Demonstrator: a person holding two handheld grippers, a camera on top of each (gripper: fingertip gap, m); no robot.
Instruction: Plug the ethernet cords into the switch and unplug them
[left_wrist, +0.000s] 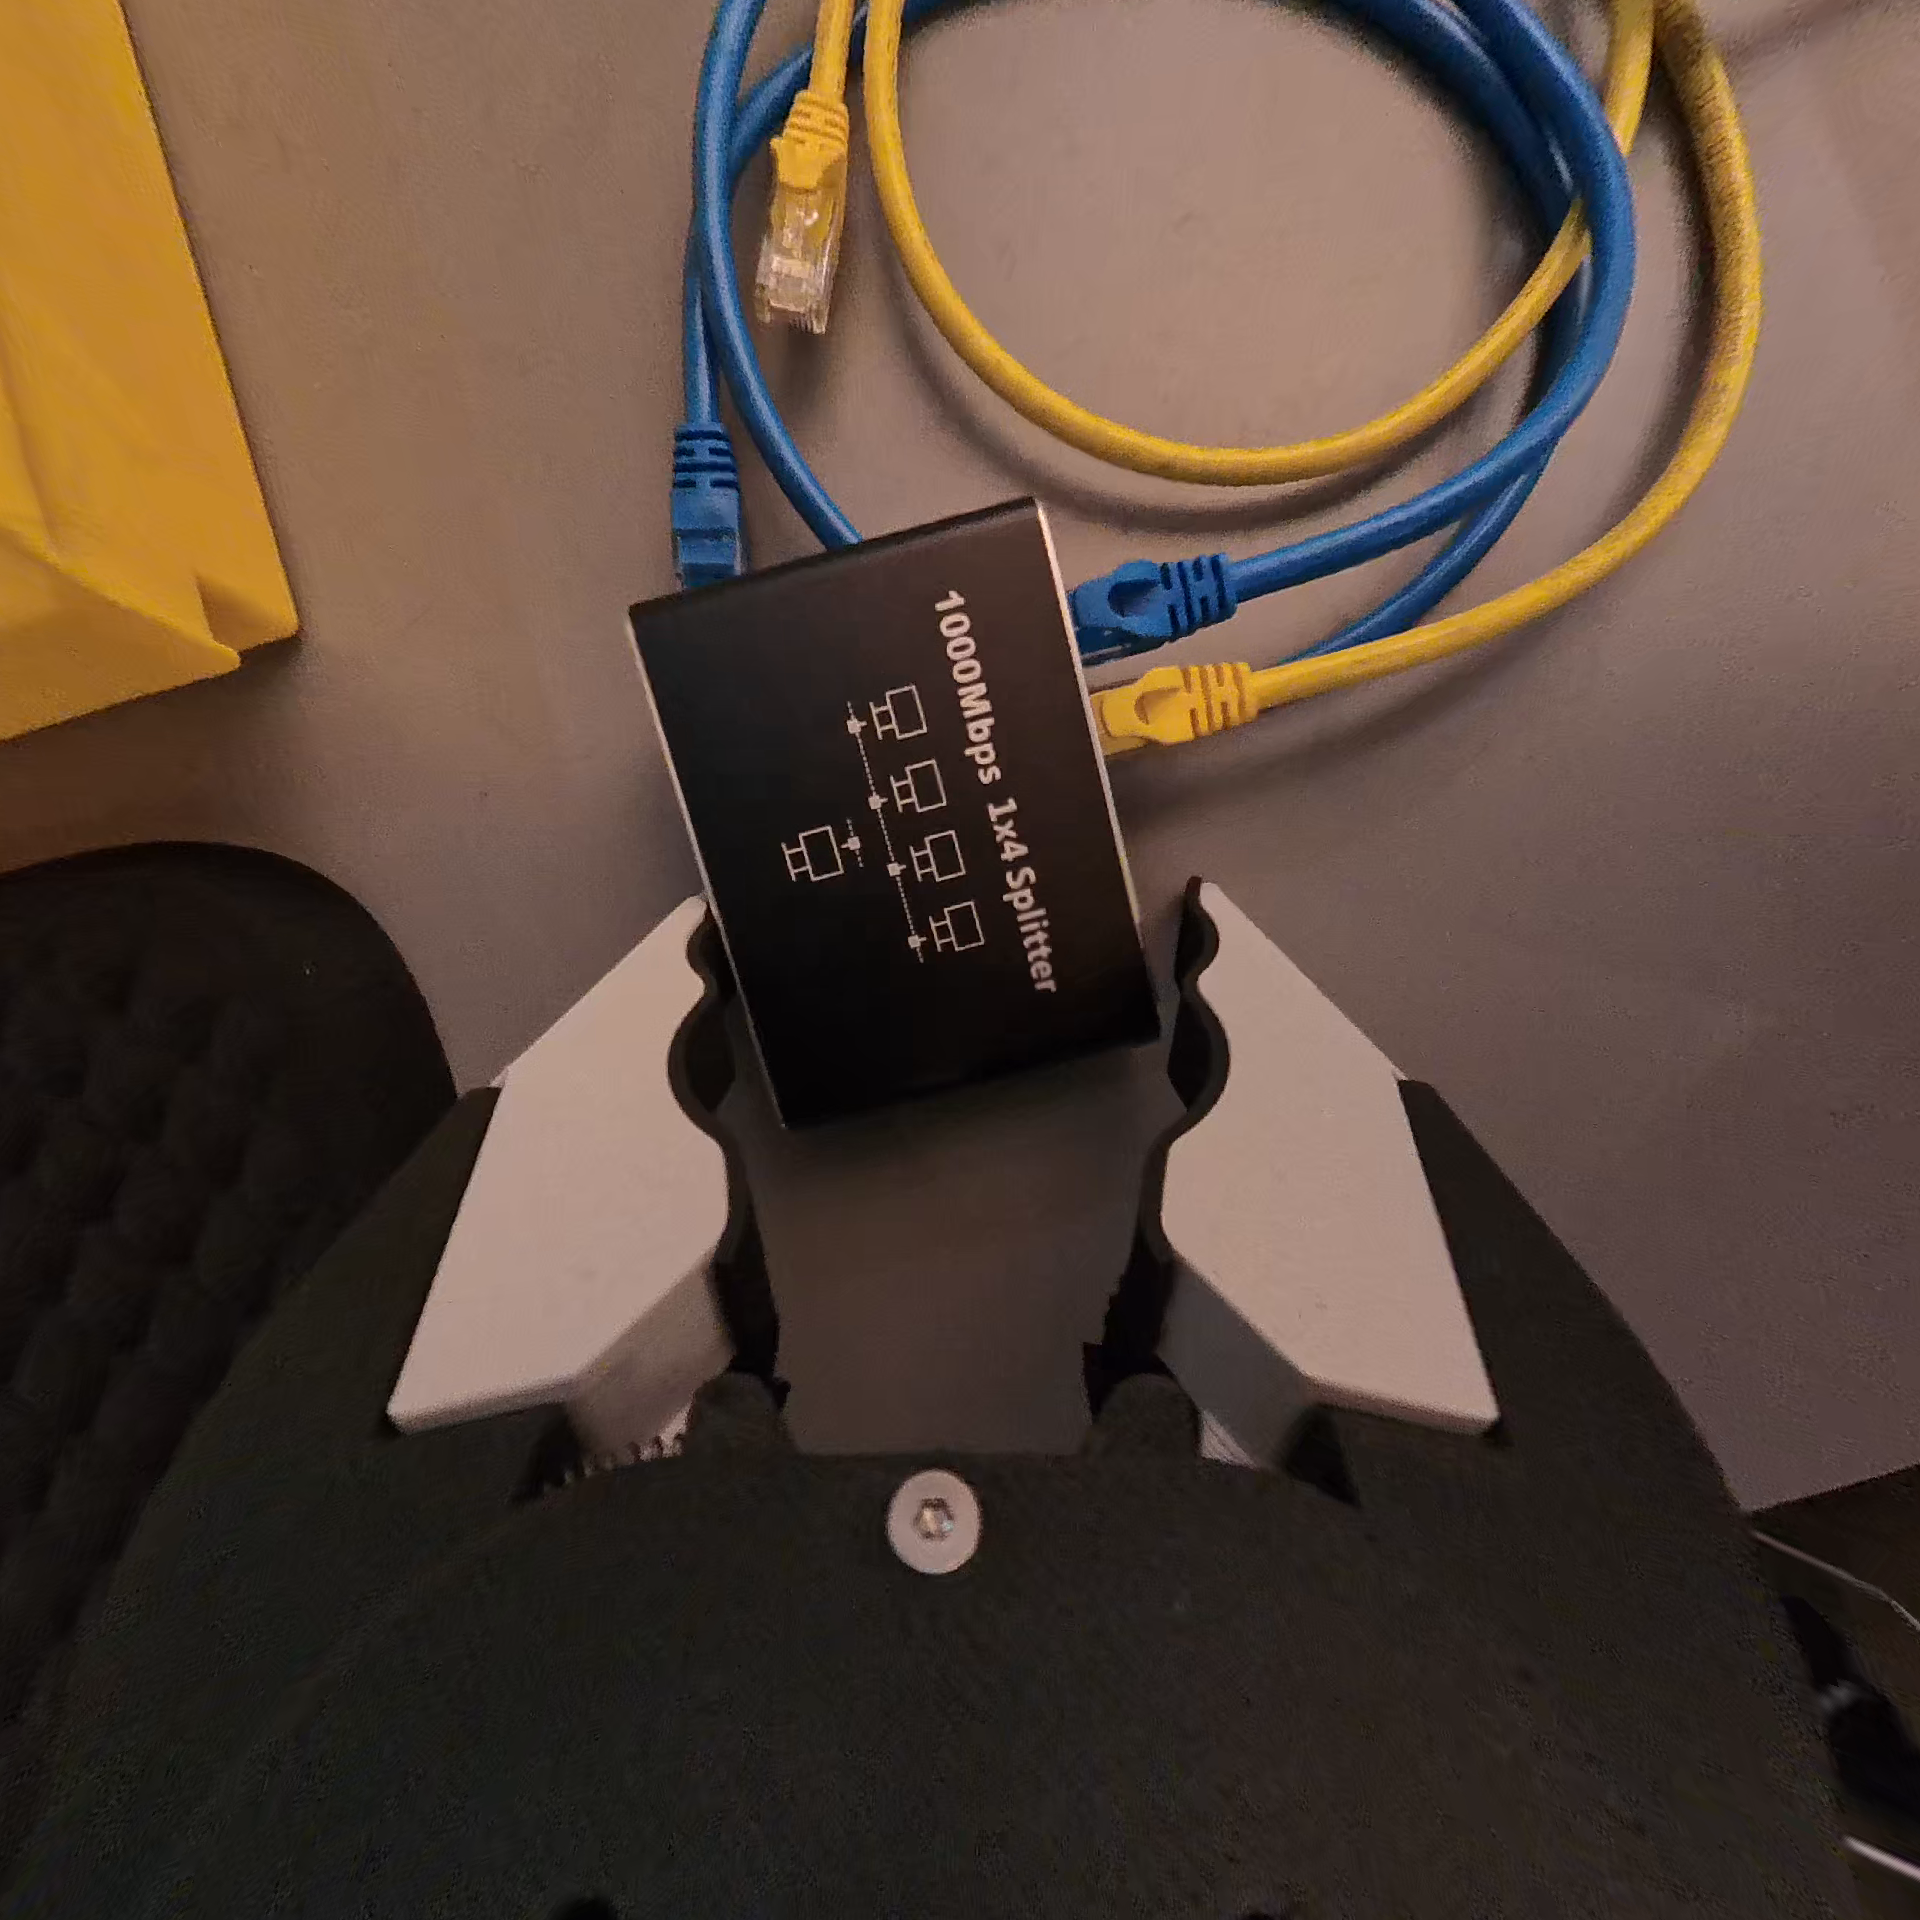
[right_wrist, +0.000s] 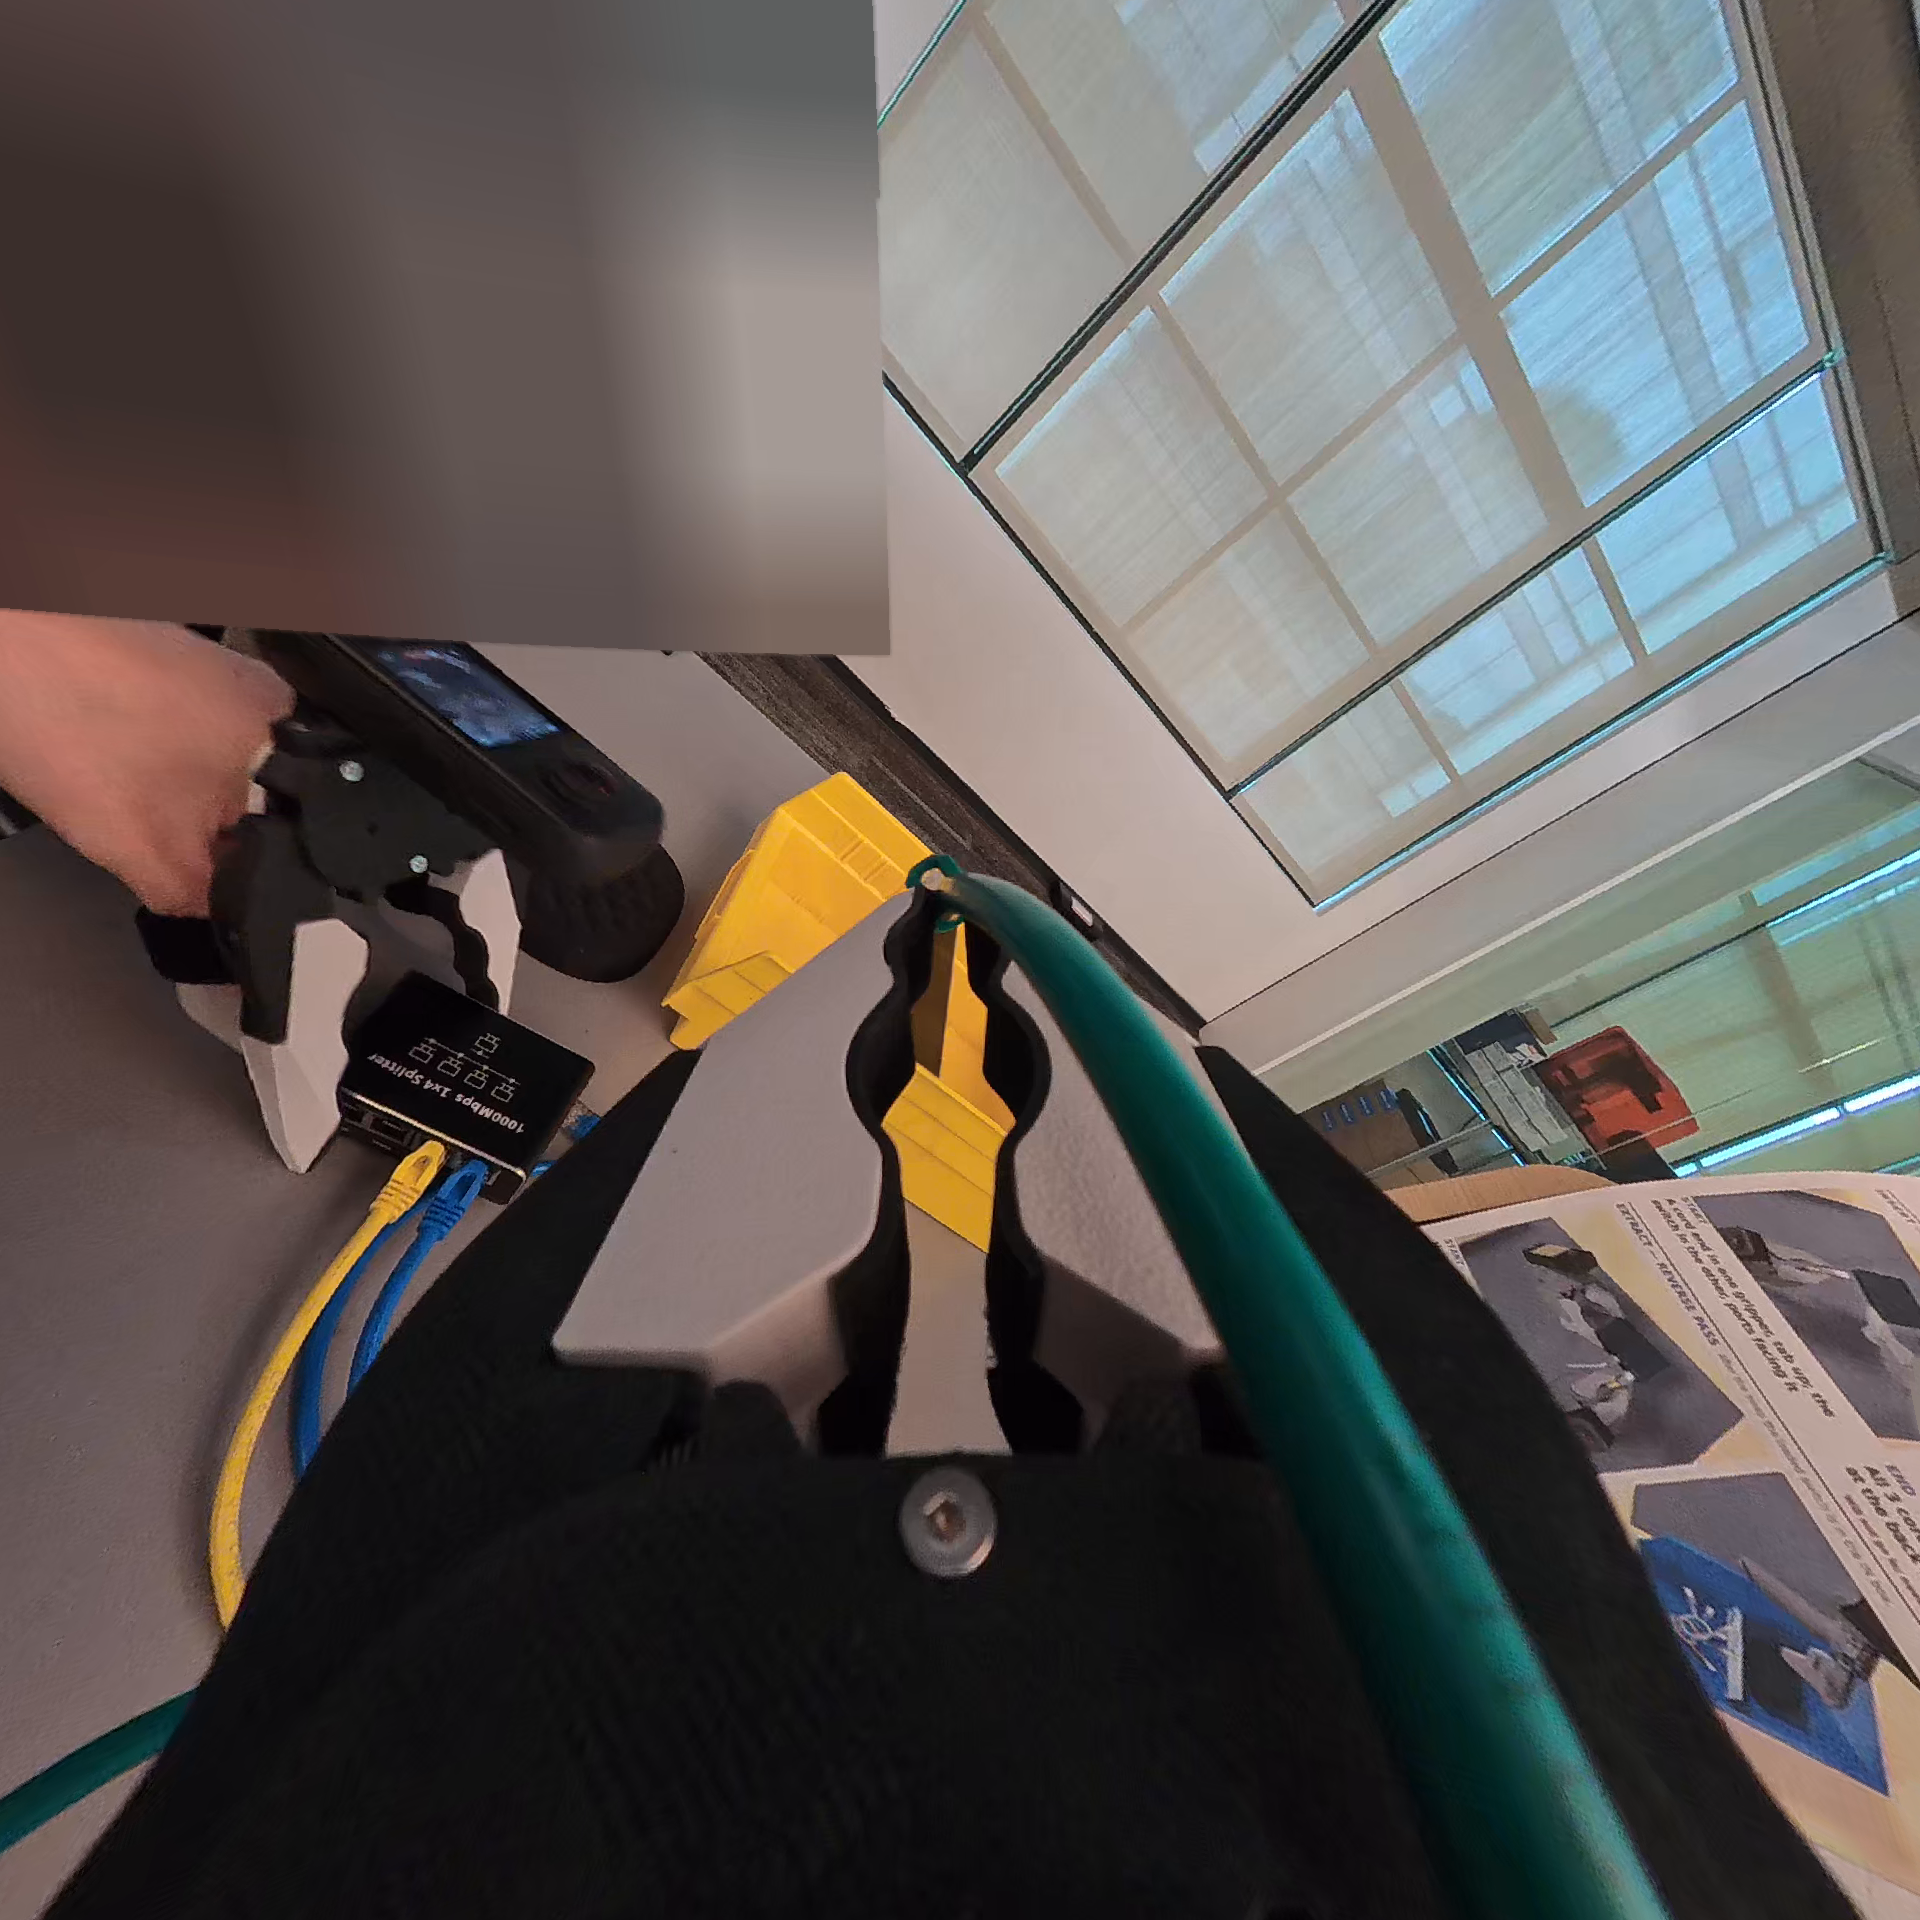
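Left claw (left_wrist: 951, 935), white fingers with black wavy pads: clamped on the black box, pointing 12 o'clock. Right claw (right_wrist: 940, 914), same build: tips pinched on the green cord's end. Bare hand (right_wrist: 114, 758) grips left claw's handle, 9 o'clock in right wrist view.

one switch (left_wrist: 894, 810), one blue cord (left_wrist: 1538, 343), one yellow cord (left_wrist: 1091, 416), one green cord (right_wrist: 1278, 1299).

Black switch (left_wrist: 894, 821) with white line diagram and white lettering on top. Blue cord (left_wrist: 1164, 597) and yellow cord (left_wrist: 1184, 701) plugged side by side; more loops of blue and yellow behind. Dark green cord (right_wrist: 1247, 1299) across right gripper (right_wrist: 940, 904). Grey table (left_wrist: 1455, 935). Yellow bin (right_wrist: 790, 904). Black grippers with white fingers (left_wrist: 582, 1195).
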